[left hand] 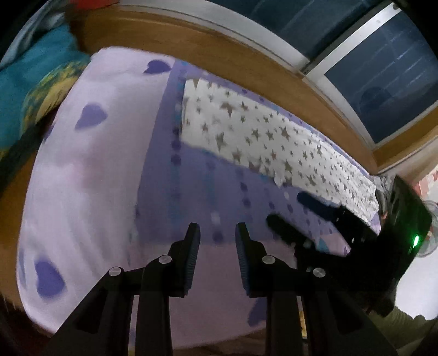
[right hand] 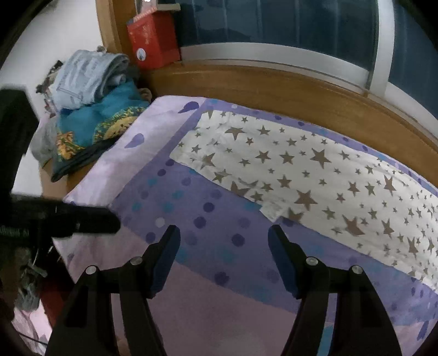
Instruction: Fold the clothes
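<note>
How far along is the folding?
Looks done: the star cloth lies flat as a long strip on the bed, and a folded pile sits at the bed's end. In hand: nothing; left gripper and right gripper are open and empty. Left: probably folding the strip shorter.

This is a bedroom in a home. A bed takes up most of both views, covered by a lilac and purple bedsheet point(right hand: 208, 191) printed with dots and heart shapes, and a white star-printed cloth point(right hand: 314, 169) lies flat on it. A wooden bed frame point(right hand: 273, 90) runs along the far side, directly under a window point(right hand: 287, 24) with a pale frame and dark glass. At the corner of the bed sits a pile of folded clothes point(right hand: 90, 109), a light blue piece on top of teal fabric with yellow patterning. A red box point(right hand: 153, 41) stands on the wooden ledge beside the window.
</note>
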{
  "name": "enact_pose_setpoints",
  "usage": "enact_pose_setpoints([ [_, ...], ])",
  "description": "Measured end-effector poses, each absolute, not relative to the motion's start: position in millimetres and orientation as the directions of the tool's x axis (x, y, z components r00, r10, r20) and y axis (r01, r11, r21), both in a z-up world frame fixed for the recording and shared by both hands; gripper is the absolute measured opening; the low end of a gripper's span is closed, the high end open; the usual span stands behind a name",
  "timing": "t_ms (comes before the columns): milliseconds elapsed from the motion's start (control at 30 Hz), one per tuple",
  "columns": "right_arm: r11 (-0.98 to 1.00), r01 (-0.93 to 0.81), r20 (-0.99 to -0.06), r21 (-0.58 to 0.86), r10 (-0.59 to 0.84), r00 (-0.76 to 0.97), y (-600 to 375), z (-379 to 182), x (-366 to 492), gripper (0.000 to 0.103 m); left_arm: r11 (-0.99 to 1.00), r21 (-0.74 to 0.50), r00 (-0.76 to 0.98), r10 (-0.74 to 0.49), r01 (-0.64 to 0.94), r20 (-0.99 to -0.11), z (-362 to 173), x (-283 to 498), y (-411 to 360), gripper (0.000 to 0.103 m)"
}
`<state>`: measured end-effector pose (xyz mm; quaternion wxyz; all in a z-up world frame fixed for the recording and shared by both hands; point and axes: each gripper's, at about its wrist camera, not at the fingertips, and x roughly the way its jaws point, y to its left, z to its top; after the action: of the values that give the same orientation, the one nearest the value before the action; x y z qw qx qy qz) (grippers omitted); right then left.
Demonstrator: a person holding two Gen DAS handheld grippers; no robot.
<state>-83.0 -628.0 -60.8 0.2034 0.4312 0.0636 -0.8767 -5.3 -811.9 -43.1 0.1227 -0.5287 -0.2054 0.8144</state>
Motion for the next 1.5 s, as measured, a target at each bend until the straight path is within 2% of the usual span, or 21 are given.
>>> enact_pose_setpoints([
  [333, -0.935, 0.355, -0.782, -0.021, -0.206, -0.588, -690, -72, -111, 0.067, -0.863, -0.496, -0.375, 0.493, -0.094, -0.785, -45, -99, -844, 0.026],
  [567, -0.953, 0.295, -0.765, -0.073, -0.137, -0.63, -724, -82, -139, 0.067, -0.857, -0.505, -0.353, 0.505, -0.098, -0.788, -62, -151, -855, 0.026],
  [733, -0.962, 0.267, -0.773, -0.062, -0.122, -0.622, -737, -92, -154, 0.067, -0.884, -0.447, -0.374, 0.465, -0.14, -0.802, -65, -177, -855, 0.026],
  [900, -0.974, 0.224, -0.776, -0.043, -0.108, -0.621, -738, -97, -163, 0.067, -0.869, -0.448, -0.34, 0.495, -0.211, -0.799, -71, -194, -849, 0.026],
  [1133, -0.987, 0.162, -0.781, -0.006, -0.097, -0.617, -731, -99, -170, 0.067, -0.848, -0.448, -0.314, 0.524, -0.283, -0.792, -74, -205, -834, 0.035],
  [1167, -0.988, 0.152, -0.78, -0.007, -0.09, -0.619, -730, -99, -171, 0.065, -0.848, -0.443, -0.316, 0.522, -0.29, -0.792, -75, -205, -833, 0.035],
  [1200, -0.99, 0.143, -0.78, -0.012, -0.08, -0.621, -730, -99, -171, 0.06, -0.851, -0.438, -0.321, 0.518, -0.29, -0.793, -74, -204, -832, 0.034],
  [1233, -0.991, 0.134, -0.779, -0.015, -0.072, -0.623, -729, -98, -171, 0.055, -0.852, -0.437, -0.324, 0.516, -0.289, -0.793, -75, -204, -832, 0.021],
  [1267, -0.992, 0.127, -0.777, -0.016, -0.068, -0.626, -728, -98, -171, 0.051, -0.851, -0.442, -0.319, 0.519, -0.284, -0.793, -76, -205, -833, 0.014],
  [1333, -0.994, 0.113, -0.774, -0.011, -0.063, -0.63, -726, -97, -171, 0.029, -0.843, -0.465, -0.317, 0.533, -0.268, -0.784, -78, -205, -835, 0.01],
  [1400, -0.996, 0.088, -0.774, 0.005, -0.06, -0.63, -721, -95, -172, 0.019, -0.841, -0.475, -0.325, 0.539, -0.258, -0.777, -76, -204, -835, 0.009],
  [1500, -0.99, 0.052, -0.769, 0.134, -0.137, -0.624, -701, -89, -174, 0.017, -0.841, -0.474, -0.354, 0.54, -0.259, -0.764, -64, -200, -831, 0.009],
])
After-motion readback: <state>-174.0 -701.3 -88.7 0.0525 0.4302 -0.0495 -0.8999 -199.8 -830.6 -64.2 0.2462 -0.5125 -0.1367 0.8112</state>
